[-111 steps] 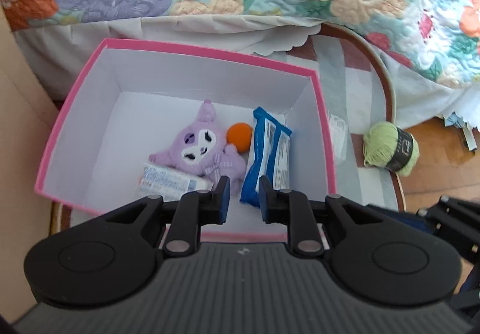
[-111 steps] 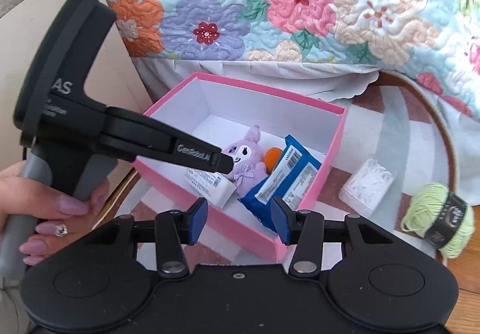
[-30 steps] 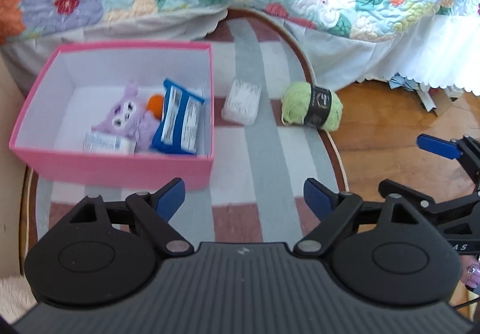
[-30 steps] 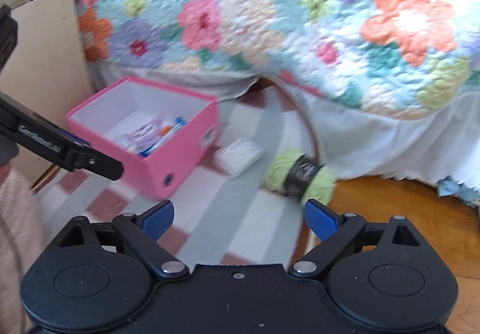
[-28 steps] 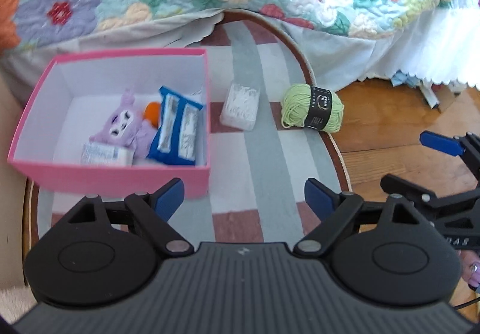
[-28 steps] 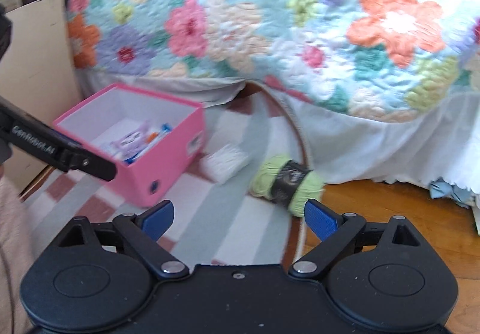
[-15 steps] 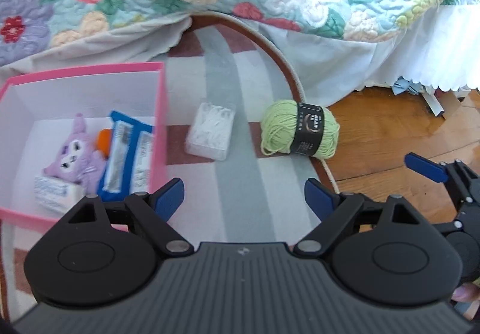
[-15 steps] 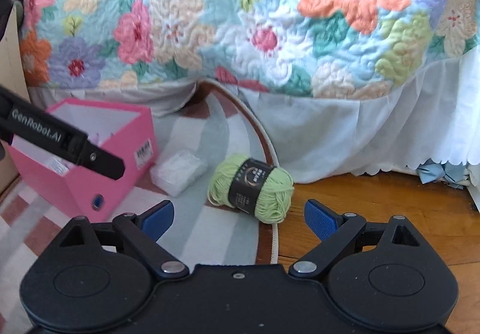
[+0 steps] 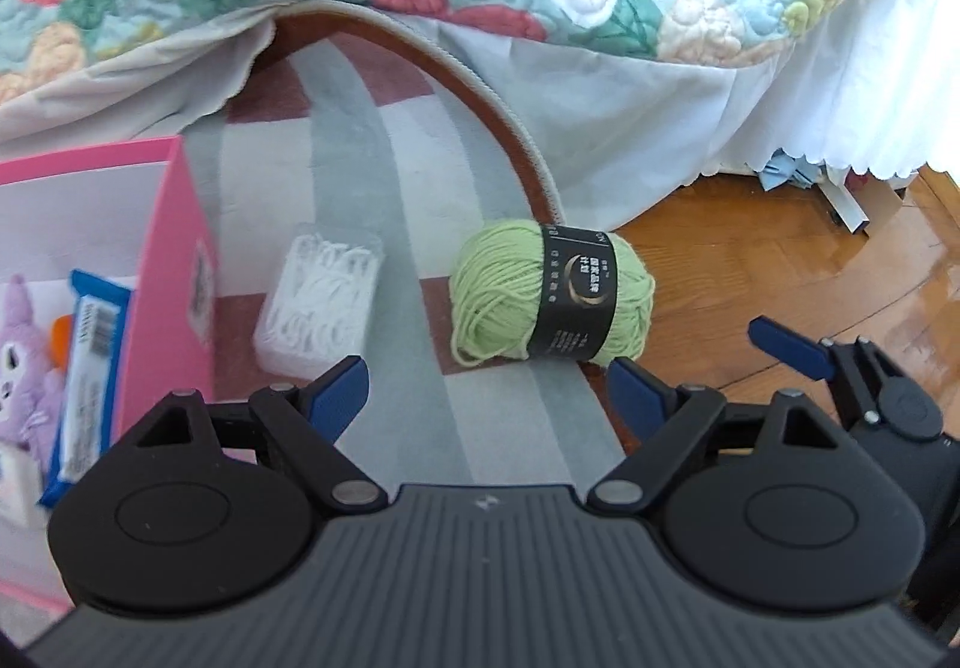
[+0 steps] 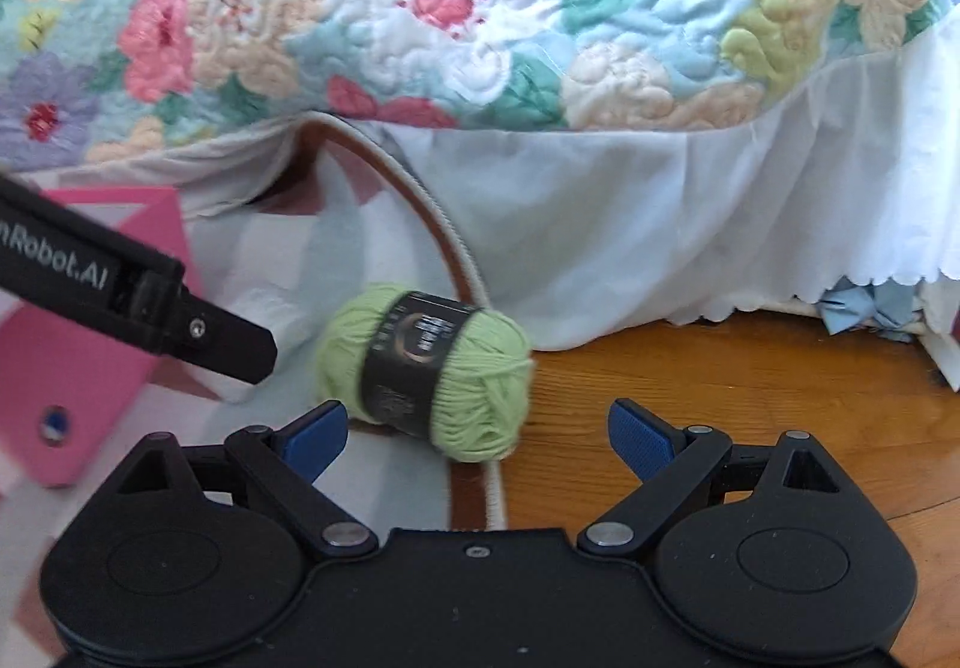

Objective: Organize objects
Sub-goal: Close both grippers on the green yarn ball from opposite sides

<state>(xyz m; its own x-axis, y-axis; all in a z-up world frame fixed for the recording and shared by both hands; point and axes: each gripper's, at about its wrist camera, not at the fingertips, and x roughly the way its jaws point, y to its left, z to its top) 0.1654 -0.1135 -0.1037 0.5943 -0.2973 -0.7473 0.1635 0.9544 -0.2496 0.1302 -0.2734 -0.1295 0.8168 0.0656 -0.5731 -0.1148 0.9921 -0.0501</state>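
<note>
A green yarn ball point(image 9: 498, 302) with a black label lies at the rug's edge, just ahead of my open left gripper point(image 9: 489, 392) and a little right of its centre line. In the right wrist view the yarn ball point(image 10: 474, 386) sits close ahead of my open right gripper point(image 10: 477, 437), nearer its left finger. Nothing is between either pair of jaws. A clear box of white sticks point(image 9: 321, 302) lies left of the yarn. The pink box point(image 9: 168, 272) holds a purple plush point(image 9: 18, 344), a blue packet point(image 9: 87, 368) and an orange ball point(image 9: 60, 335).
A bed with a floral quilt point(image 10: 480, 8) and a white skirt point(image 10: 660, 224) stands right behind the yarn. Wooden floor point(image 9: 750, 260) lies to the right of the striped rug point(image 9: 360, 158). Paper scraps point(image 10: 864, 308) poke out under the skirt.
Both grippers have dropped lower and closed in on the yarn ball, which now looks larger. The pink box has slid to the left edge of both views. The jaws stayed open.
</note>
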